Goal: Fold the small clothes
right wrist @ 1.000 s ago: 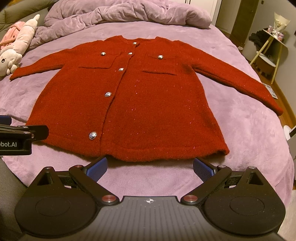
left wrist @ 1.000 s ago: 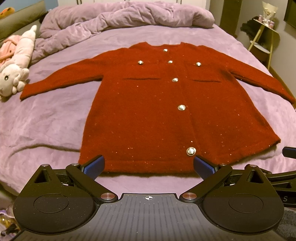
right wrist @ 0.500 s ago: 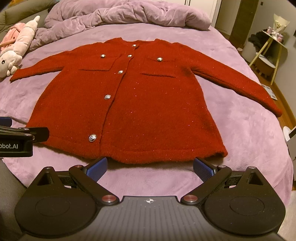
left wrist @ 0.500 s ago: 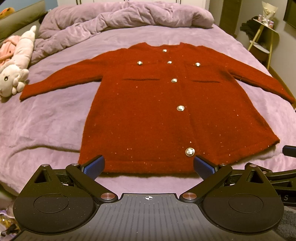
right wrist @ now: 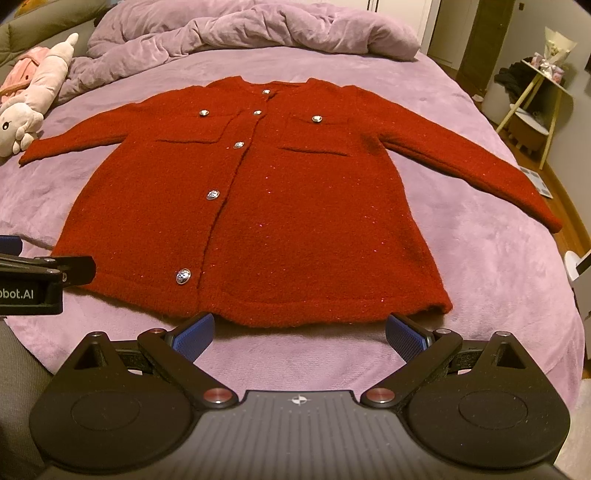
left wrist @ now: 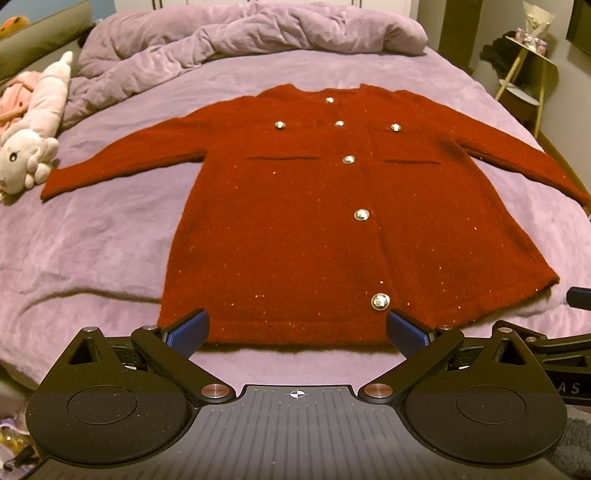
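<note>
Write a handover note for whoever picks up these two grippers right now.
Left gripper: open, empty, held just short of the cardigan's hem.
Right gripper: open, empty, also just short of the hem, further to the right.
Red cardigan: flat on the purple bed, front up, buttoned, collar at the far end, both sleeves spread out to the sides.
Plush toy lies just beyond the end of the left sleeve; rumpled duvet at the head of the bed.
Done: cardigan laid out.
Left: every fold; sleeves in first is probably the sensible start.
</note>
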